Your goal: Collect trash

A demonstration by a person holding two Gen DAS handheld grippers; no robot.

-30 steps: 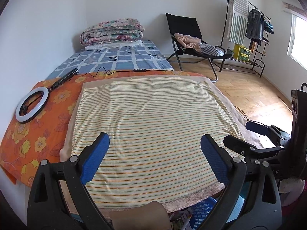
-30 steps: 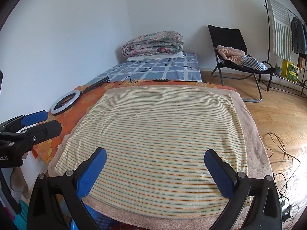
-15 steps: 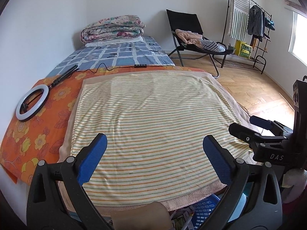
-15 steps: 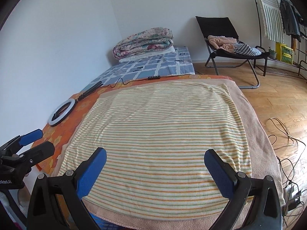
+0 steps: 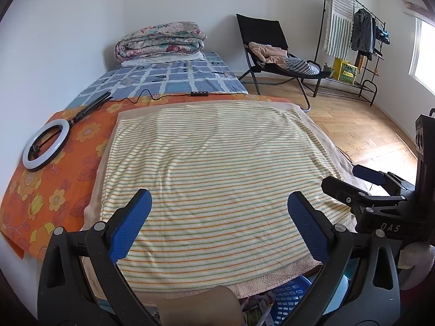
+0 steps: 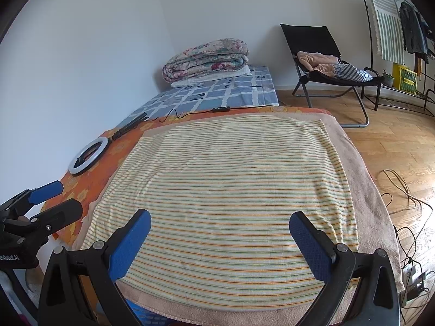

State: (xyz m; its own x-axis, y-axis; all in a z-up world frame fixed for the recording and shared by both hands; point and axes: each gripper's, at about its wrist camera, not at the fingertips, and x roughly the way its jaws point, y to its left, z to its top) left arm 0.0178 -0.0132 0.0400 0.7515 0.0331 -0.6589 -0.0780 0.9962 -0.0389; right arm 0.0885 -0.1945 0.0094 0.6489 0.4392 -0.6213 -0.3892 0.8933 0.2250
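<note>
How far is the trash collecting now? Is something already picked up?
Done: nothing that the views can confirm; no trash shows on the striped towel. In hand: nothing. The left hand-held gripper and the right hand-held gripper are both open and empty above the towel. Left: finding and picking up trash. A blue basket with some items shows partly below the towel's near edge; its contents are unclear.

Bright daylight, sharp feed, heavy fisheye bend on both my wrist views.
Light enters from the window (image 5: 424, 51) at the left view's far right; I see glare on the wood floor (image 6: 416, 198), soft shadows, black vignette corners, and curved walls near the edges.
</note>
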